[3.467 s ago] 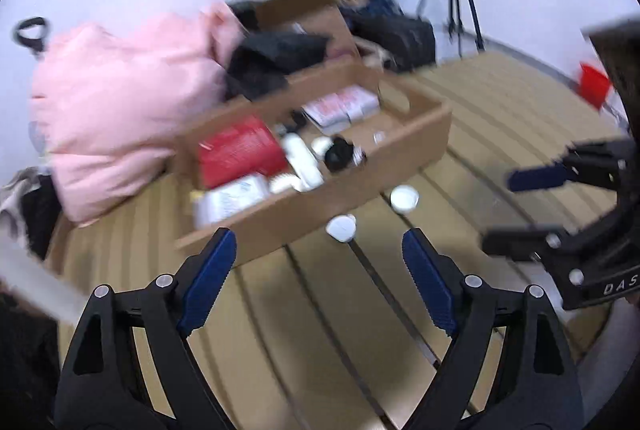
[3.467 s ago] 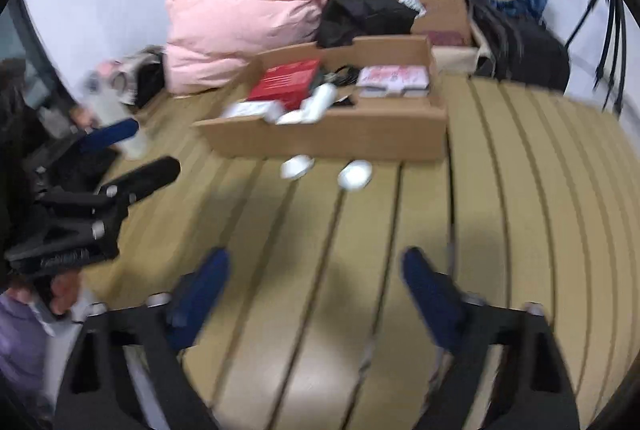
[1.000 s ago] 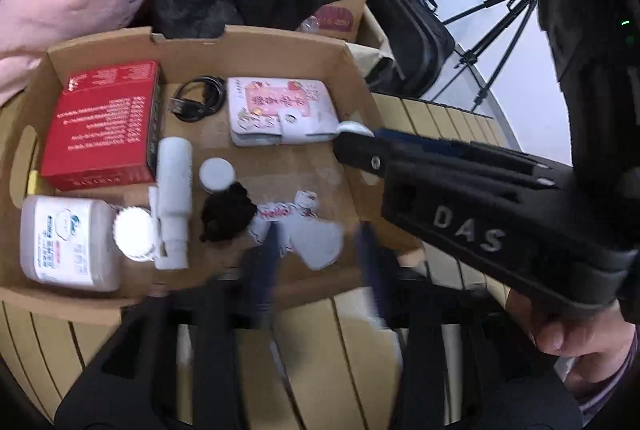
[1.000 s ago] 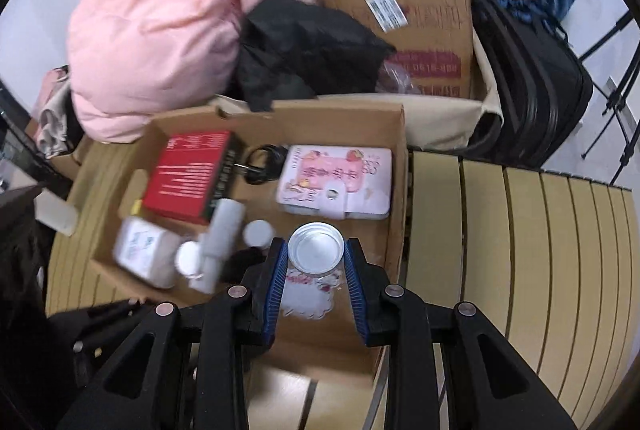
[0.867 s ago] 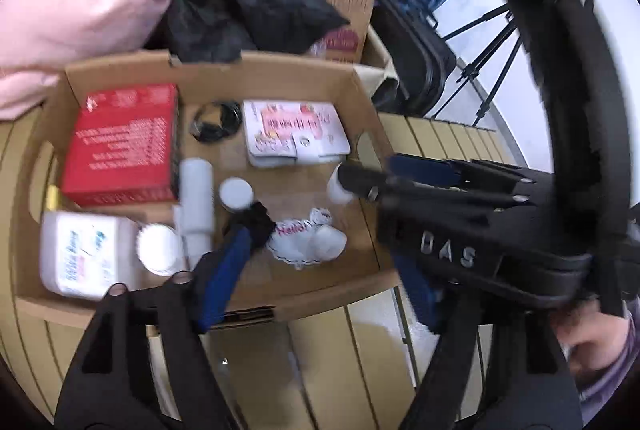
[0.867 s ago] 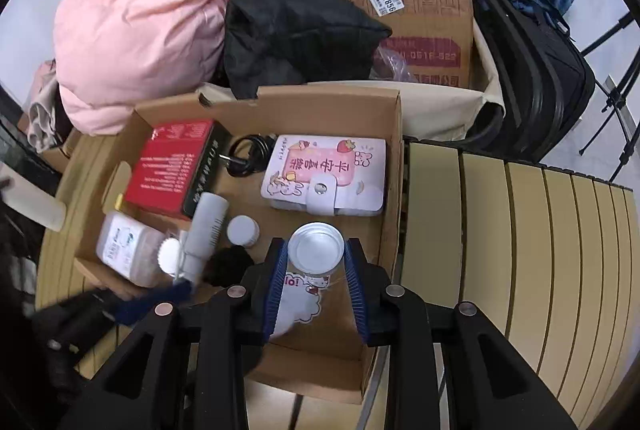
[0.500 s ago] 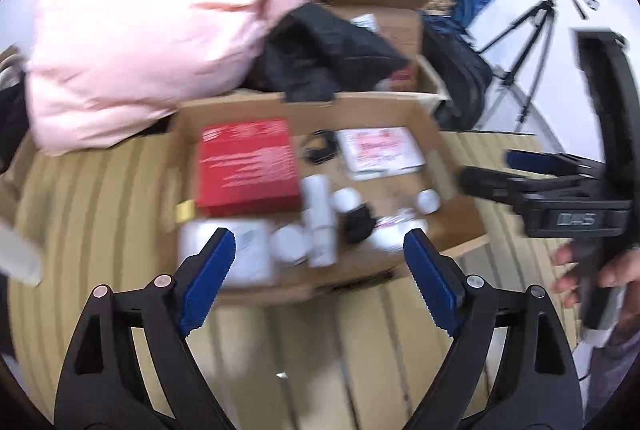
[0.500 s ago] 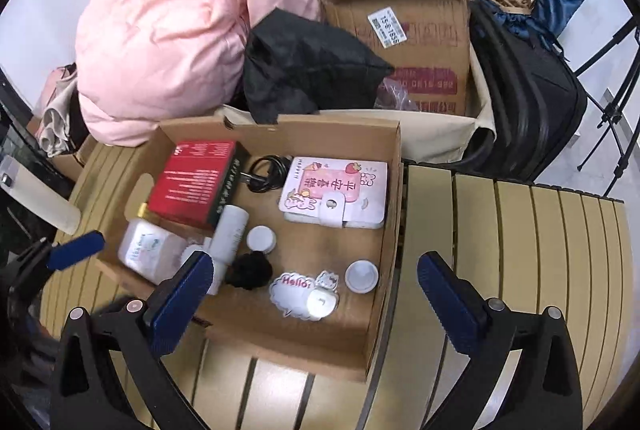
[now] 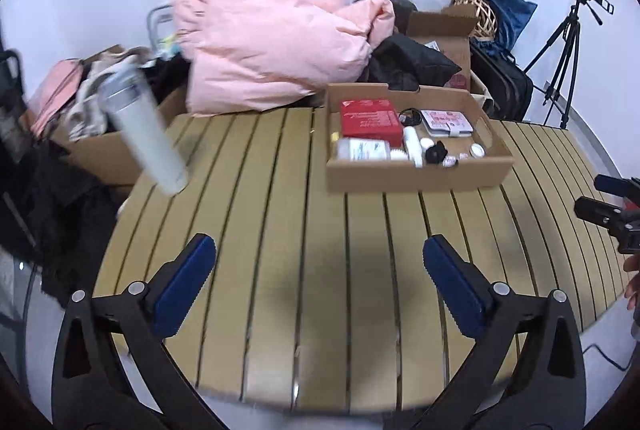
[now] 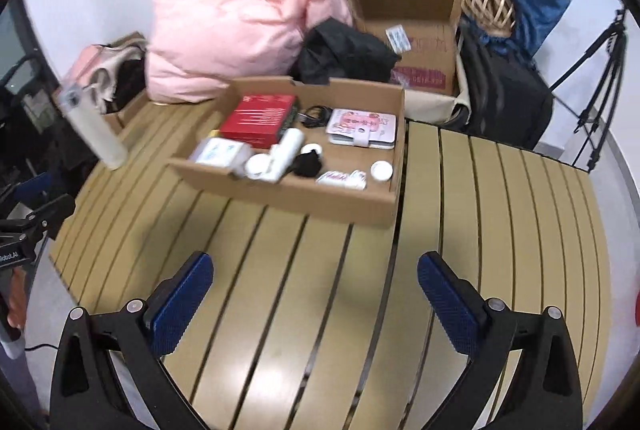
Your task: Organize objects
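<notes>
Grippers both emptied. Right gripper (image 10: 314, 294) spread wide, nothing between pads; small white jar (image 10: 381, 171) it pinched a second ago now inside cardboard tray (image 10: 288, 196) ahead. Left gripper (image 9: 320, 284) jaws just opened further, also empty, over bare table (image 9: 280, 230). Drop-off looks done. Tray beyond holds red box (image 10: 258, 118), white bottle (image 10: 286, 150), pink case (image 10: 362, 129), black cable (image 10: 314, 115). Tall white tumbler (image 9: 140, 130) stands outside, far left.
</notes>
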A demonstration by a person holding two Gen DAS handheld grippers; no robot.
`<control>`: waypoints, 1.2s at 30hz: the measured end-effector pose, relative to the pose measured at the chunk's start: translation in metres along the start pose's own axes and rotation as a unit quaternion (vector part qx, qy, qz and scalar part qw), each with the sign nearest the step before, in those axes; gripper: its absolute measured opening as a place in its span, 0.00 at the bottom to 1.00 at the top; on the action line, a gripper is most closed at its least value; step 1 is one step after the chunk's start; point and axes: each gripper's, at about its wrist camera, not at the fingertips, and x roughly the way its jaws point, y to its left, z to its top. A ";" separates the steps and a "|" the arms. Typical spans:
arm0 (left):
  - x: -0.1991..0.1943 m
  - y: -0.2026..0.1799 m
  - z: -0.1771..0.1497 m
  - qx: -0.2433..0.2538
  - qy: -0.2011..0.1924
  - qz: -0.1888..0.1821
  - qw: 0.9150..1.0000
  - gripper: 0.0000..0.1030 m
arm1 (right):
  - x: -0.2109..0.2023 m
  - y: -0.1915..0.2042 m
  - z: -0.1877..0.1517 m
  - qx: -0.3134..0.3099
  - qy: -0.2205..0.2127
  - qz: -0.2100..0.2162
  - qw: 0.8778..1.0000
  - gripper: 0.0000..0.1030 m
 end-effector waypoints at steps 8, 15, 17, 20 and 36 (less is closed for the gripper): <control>-0.107 0.002 -0.090 -0.018 -0.035 -0.007 0.999 1.00 | -0.085 0.048 -0.100 0.026 -0.044 0.021 0.998 1.00; -0.153 -0.013 -0.129 -0.001 -0.067 -0.019 0.998 1.00 | -0.136 0.098 -0.172 0.003 -0.052 -0.009 0.999 1.00; -0.161 -0.019 -0.140 0.017 -0.068 -0.020 0.997 1.00 | -0.152 0.109 -0.187 0.000 -0.058 0.002 0.998 1.00; -0.169 -0.020 -0.152 0.018 -0.064 -0.025 0.997 1.00 | -0.170 0.124 -0.197 -0.017 -0.073 -0.003 0.997 1.00; -0.184 -0.020 -0.158 0.016 -0.079 -0.016 0.997 1.00 | -0.186 0.141 -0.206 -0.019 -0.087 -0.009 0.996 1.00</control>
